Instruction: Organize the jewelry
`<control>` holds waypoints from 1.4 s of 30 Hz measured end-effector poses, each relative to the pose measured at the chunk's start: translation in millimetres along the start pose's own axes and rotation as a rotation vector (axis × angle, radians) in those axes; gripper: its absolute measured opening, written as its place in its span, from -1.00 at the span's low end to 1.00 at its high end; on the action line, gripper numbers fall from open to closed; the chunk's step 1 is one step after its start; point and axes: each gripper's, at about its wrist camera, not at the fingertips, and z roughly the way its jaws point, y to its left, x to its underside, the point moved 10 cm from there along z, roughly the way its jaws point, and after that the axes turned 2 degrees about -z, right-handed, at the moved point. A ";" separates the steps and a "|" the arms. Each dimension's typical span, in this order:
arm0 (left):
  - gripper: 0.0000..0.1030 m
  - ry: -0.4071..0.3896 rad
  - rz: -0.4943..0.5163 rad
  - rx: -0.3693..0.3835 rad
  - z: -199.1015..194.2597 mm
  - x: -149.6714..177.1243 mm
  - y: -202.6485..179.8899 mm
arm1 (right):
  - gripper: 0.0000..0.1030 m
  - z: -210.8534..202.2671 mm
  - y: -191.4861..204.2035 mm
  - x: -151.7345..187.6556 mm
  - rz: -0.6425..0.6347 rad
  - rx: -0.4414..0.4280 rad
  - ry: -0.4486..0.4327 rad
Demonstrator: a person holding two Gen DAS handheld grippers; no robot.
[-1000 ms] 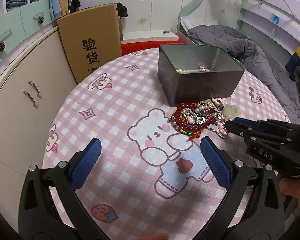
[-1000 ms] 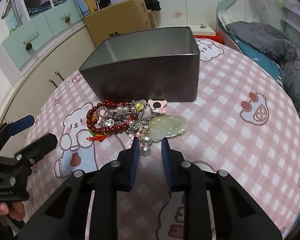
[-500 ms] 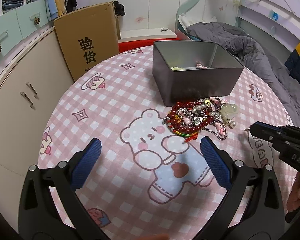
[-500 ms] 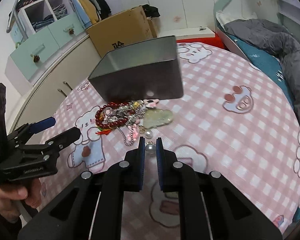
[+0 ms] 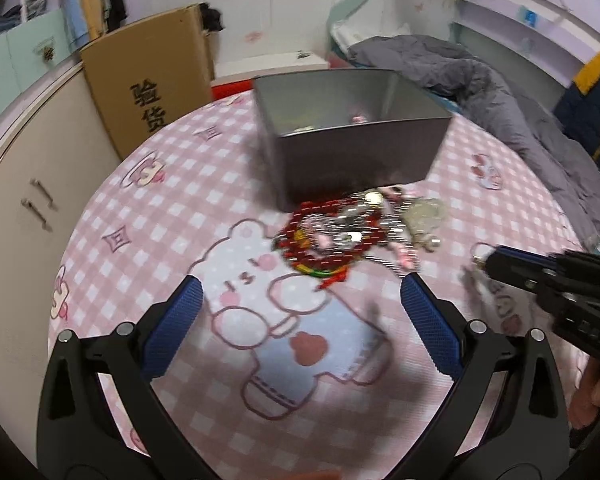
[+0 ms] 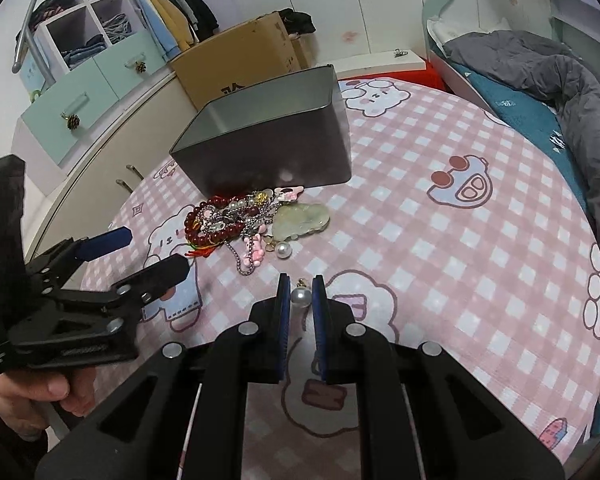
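Checked table [image 6: 440, 240]: one tin [image 6: 284, 152], two pearls [image 6: 301, 297].

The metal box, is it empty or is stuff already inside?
Not empty. The left wrist view shows a few small pieces lying on the bottom of the metal box; they are too blurred to name.

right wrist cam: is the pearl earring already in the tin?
No. The pearl earring sits between the right gripper pads, out over the tablecloth, well short of the grey tin.

- 验货 is printed in black on the cardboard box [image 5: 148, 92] by the cabinet
- a partial black logo is seen on it from the right wrist, not readable
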 end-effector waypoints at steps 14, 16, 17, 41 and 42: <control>0.50 0.026 -0.087 -0.067 30.1 -18.0 38.0 | -0.81 -2.9 -1.4 1.3 -0.003 0.001 0.002; 0.05 0.039 -0.100 -0.002 33.2 -17.2 32.0 | -0.81 -3.4 -2.2 0.8 -0.001 0.001 0.002; -0.21 0.041 -0.094 0.026 32.9 -17.2 26.9 | -0.81 -3.9 -2.6 1.1 0.000 0.002 0.002; -0.75 -0.119 -0.065 0.304 -70.5 -49.7 11.4 | -0.81 -18.2 13.7 -21.6 -0.014 -0.035 -0.042; -0.75 -0.126 -0.060 0.309 -73.2 -50.7 10.8 | -0.81 -18.2 14.2 -22.0 -0.015 -0.036 -0.042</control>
